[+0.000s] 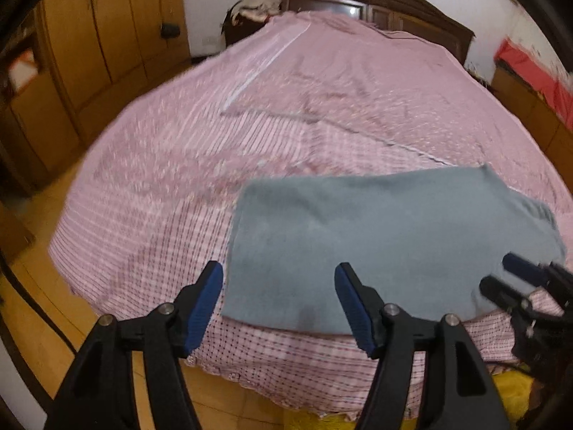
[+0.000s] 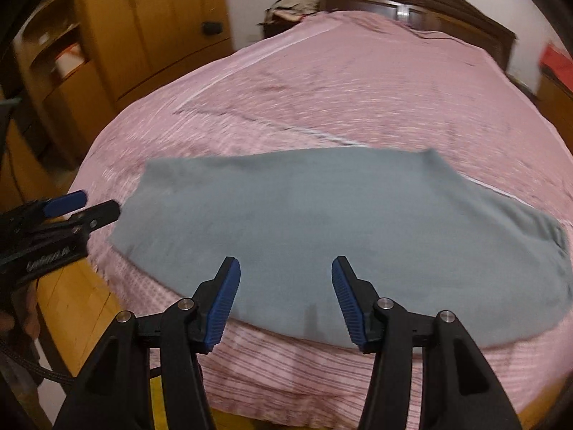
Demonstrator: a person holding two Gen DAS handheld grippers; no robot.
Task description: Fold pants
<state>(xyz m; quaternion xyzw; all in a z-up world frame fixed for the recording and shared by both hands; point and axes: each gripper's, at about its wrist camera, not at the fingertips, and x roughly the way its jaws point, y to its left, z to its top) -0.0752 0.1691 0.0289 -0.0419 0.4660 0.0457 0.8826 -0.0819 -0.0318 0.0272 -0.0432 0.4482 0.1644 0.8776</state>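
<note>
Pants folded grey on pink checked bedspread, wardrobe behind, left tongs and right tongs apart, empty

light: dim, warm indoor | blur: motion smear in both views (bedspread pattern streaked) | edges: fisheye-bent, dark corners

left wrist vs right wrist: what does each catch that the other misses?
Left wrist only: its own hand-held gripper with jaws open and empty over the pants' left end; yellow fabric at the bed's foot.
Right wrist only: the right hand-held gripper head-on, jaws open, nothing between them; more of the pants' right end.
Both: grey pants lying flat near the foot of the pink bed, neither gripper gripping them, the headboard, the wooden wardrobe, and each other's gripper at the frame edge.
</note>
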